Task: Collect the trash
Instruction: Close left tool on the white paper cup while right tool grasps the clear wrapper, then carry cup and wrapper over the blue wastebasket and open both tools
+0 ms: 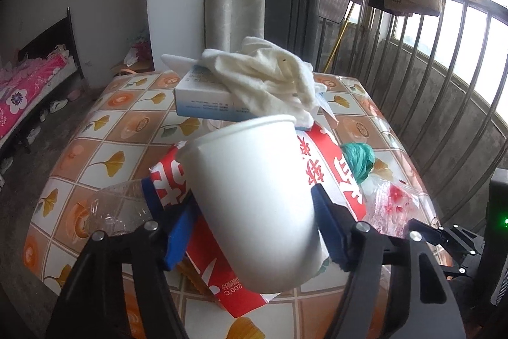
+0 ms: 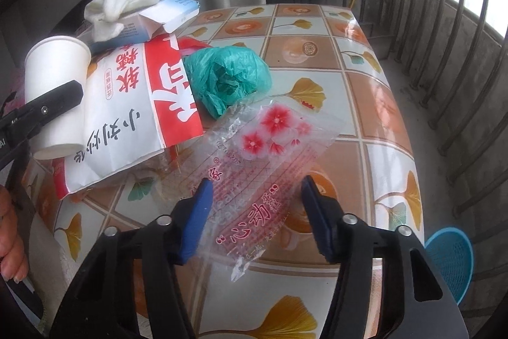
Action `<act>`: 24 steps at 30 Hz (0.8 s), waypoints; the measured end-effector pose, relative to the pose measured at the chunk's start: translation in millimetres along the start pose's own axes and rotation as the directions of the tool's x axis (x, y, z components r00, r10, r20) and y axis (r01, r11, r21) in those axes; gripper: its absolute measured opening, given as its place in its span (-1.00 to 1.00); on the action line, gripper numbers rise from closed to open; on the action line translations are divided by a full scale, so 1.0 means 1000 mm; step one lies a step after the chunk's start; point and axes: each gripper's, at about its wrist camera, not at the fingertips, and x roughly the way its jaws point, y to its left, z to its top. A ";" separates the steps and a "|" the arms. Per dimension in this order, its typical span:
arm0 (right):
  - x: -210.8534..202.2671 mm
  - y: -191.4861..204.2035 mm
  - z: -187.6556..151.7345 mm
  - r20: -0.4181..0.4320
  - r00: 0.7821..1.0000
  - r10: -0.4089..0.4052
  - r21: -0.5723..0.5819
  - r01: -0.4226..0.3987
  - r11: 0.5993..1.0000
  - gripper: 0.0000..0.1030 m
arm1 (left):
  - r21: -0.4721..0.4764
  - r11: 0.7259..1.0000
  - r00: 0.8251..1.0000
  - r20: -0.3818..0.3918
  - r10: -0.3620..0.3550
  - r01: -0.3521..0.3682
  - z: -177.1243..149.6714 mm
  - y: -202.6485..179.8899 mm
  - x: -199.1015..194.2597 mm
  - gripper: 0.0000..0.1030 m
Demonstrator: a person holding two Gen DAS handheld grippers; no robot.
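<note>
A white paper cup hangs tilted with my left gripper shut on its sides, and the blue pads press on its wall. In the right wrist view the same cup has one black finger of the left gripper lying across it. A clear plastic wrapper with red flowers lies flat on the table. My right gripper stands open over the wrapper's near end, one blue pad at each edge. The wrapper is also visible in the left wrist view.
On the tiled-pattern table lie a red-and-white paper bag, a crumpled green plastic bag, a white cloth on a blue-white box and a clear bottle. A blue basket stands on the floor by the railing.
</note>
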 end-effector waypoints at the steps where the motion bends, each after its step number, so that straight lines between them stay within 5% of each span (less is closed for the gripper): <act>1: -0.001 -0.003 0.000 -0.002 1.000 0.004 0.017 -0.004 1.000 -0.27 | -0.003 1.000 1.000 0.006 -0.005 0.005 0.000 0.000 -0.002 0.30; 3: -0.002 -0.011 0.001 -0.005 1.000 0.020 0.053 -0.020 0.998 -0.62 | -0.002 1.000 1.000 0.019 -0.015 0.015 -0.001 0.000 -0.005 0.29; 6: -0.001 -0.025 0.002 -0.015 0.998 0.062 0.117 -0.060 0.991 -0.86 | -0.003 0.999 0.998 0.043 -0.035 0.035 -0.002 0.001 -0.012 0.28; 12: -0.008 -0.043 0.002 -0.008 0.988 0.155 0.209 -0.150 0.966 -0.99 | -0.017 0.997 0.995 0.075 -0.069 0.071 -0.003 0.003 -0.026 0.27; 24: -0.059 -0.064 0.003 0.110 0.986 0.124 0.202 -0.144 0.969 -1.00 | 0.006 0.989 0.968 0.201 -0.149 0.151 -0.001 -0.008 -0.081 0.27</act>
